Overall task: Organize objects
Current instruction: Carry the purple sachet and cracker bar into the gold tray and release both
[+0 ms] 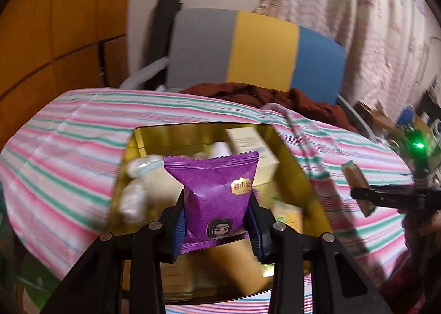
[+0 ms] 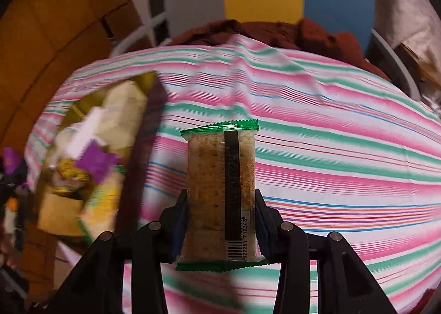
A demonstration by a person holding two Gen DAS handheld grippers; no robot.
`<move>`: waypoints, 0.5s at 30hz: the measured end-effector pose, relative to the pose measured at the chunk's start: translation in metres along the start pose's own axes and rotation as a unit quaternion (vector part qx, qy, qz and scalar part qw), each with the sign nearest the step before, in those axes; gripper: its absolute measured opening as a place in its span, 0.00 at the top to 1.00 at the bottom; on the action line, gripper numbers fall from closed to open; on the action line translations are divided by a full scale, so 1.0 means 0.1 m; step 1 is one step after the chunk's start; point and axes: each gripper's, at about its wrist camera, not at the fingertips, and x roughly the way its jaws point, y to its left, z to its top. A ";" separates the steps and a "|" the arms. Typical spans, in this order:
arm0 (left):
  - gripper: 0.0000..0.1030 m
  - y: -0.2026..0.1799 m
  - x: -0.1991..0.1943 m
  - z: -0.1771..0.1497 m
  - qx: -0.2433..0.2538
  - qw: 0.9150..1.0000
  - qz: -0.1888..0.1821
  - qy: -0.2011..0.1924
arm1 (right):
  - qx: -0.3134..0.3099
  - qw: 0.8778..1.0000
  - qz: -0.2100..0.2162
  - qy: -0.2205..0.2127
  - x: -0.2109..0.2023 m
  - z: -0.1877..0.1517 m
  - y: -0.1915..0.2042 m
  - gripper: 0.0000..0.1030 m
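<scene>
Left gripper (image 1: pixel 217 220) clenched on purple snack bag (image 1: pixel 216 195), low middle, over gold box (image 1: pixel 292 154). Right gripper (image 2: pixel 220 227) clenched on green-edged bar (image 2: pixel 220 190). Probably light, soft, crinkly; best pinched across the middle.

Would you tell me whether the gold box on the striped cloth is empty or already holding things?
Holding things: the gold box contains several packets and small cartons, with no lid on it.

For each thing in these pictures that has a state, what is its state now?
Left gripper: shut on the purple snack packet.
Purple snack packet: sealed, held above the gold box.
Right gripper: shut on the green-edged snack bar.
Green-edged snack bar: sealed, held above the striped cloth.
Gold box: open, holding several items.
</scene>
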 end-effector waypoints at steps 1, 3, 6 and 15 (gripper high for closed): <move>0.63 0.06 -0.01 0.00 -0.007 1.000 0.005 0.000 | -0.005 1.000 0.009 -0.004 -0.03 0.00 0.09 0.58; 0.63 0.19 -0.03 -0.02 -0.022 1.000 0.013 -0.001 | -0.017 0.999 0.027 -0.013 -0.07 0.01 0.28 0.58; 0.63 0.28 -0.05 -0.03 -0.034 0.999 0.014 -0.001 | -0.035 0.997 0.059 -0.018 -0.10 0.02 0.59 0.58; 0.63 0.26 -0.01 -0.04 -0.045 0.999 -0.024 0.007 | -0.015 0.994 0.104 0.005 0.17 0.05 1.10 0.55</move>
